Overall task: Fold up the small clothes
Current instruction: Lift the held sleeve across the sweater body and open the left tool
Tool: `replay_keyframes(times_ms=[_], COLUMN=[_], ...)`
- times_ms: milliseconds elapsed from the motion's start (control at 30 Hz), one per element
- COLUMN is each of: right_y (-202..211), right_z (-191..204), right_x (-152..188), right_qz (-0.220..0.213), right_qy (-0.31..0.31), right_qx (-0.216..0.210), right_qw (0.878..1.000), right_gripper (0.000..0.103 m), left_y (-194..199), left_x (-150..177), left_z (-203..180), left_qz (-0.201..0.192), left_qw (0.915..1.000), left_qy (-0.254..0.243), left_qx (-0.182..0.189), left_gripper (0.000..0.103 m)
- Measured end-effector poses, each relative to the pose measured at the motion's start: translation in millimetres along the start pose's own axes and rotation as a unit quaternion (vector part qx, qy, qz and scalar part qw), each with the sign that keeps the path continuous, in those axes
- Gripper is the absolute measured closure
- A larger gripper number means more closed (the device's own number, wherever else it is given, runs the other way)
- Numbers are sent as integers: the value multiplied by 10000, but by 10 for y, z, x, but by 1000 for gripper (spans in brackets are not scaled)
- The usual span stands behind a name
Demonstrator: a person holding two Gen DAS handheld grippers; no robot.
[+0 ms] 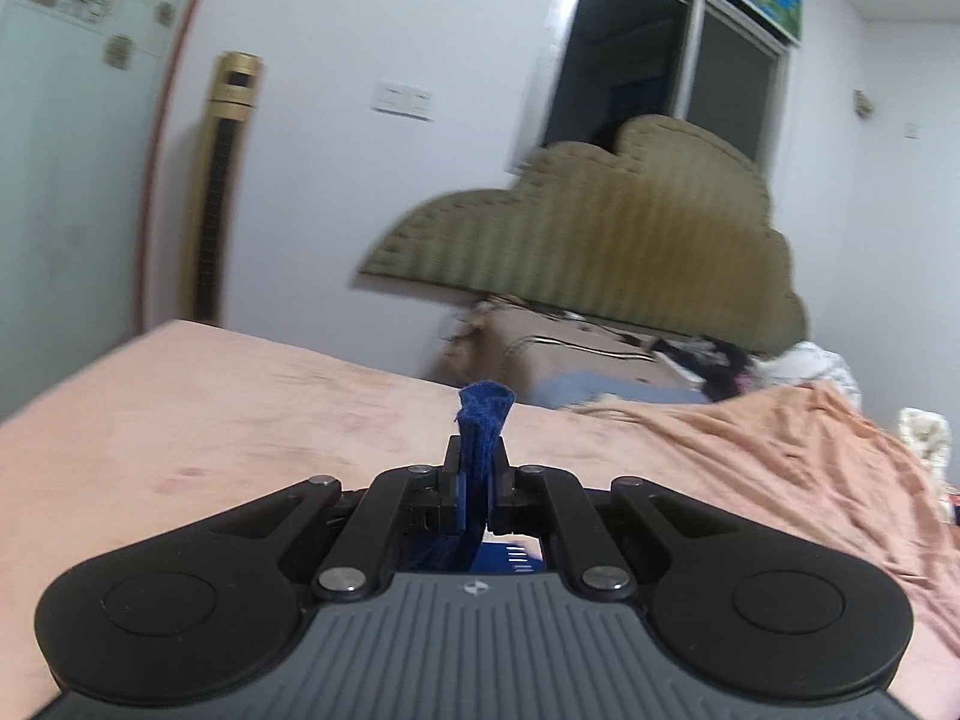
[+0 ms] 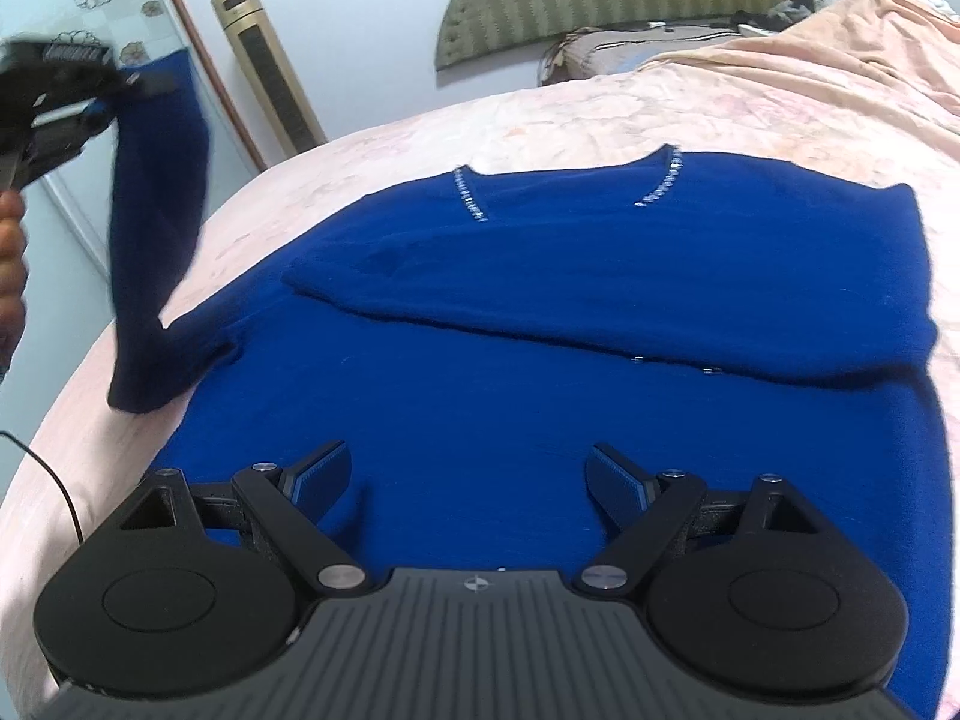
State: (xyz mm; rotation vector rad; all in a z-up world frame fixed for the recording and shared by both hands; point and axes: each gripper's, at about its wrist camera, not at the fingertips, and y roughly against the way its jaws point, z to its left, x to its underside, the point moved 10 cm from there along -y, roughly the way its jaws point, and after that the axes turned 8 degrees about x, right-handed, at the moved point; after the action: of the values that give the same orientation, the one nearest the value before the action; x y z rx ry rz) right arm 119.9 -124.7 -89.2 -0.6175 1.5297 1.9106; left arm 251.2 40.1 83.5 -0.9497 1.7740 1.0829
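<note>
A blue sweater (image 2: 540, 372) with a beaded V-neck lies flat on the pink bed; one sleeve is folded across its chest. My left gripper (image 1: 477, 456) is shut on the cuff of the other sleeve (image 1: 485, 414). In the right wrist view that left gripper (image 2: 150, 83) holds the sleeve (image 2: 156, 240) lifted high above the bed's left edge. My right gripper (image 2: 468, 474) is open and empty, hovering just over the sweater's lower body.
The pink bedsheet (image 2: 750, 114) covers the bed, rumpled at the far right. A green headboard (image 1: 600, 222), pillows and clutter (image 1: 600, 360) are beyond. A gold tower fan (image 2: 270, 66) stands by the wall. A black cable (image 2: 54, 480) lies at the bed's left edge.
</note>
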Motion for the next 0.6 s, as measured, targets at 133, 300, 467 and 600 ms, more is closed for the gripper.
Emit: replay_keyframes(times_ms=[133, 300, 467, 600], right_y=[73, 164, 226, 290], right_z=[-138, -358, -576, -725], right_x=[-17, -14, 59, 133], right_qz=[-85, -152, -153, -146], right_qy=[7, -190, -384, -490], right_qx=[189, 396, 572, 706], right_qw=[9998, 9989, 9975, 9962], right_gripper=[15, 15, 15, 15], left_y=[-175, -378, -476, -560], left_x=[116, 306, 527, 769], left_z=[-401, -917, -1378, -1688], left_qz=[176, 480, 678, 910], left_qw=[9991, 9945, 9881, 9813], left_qy=[-126, -453, -667, -814], left_qx=[366, 808, 1209, 1486], left_gripper=[97, 97, 97, 97])
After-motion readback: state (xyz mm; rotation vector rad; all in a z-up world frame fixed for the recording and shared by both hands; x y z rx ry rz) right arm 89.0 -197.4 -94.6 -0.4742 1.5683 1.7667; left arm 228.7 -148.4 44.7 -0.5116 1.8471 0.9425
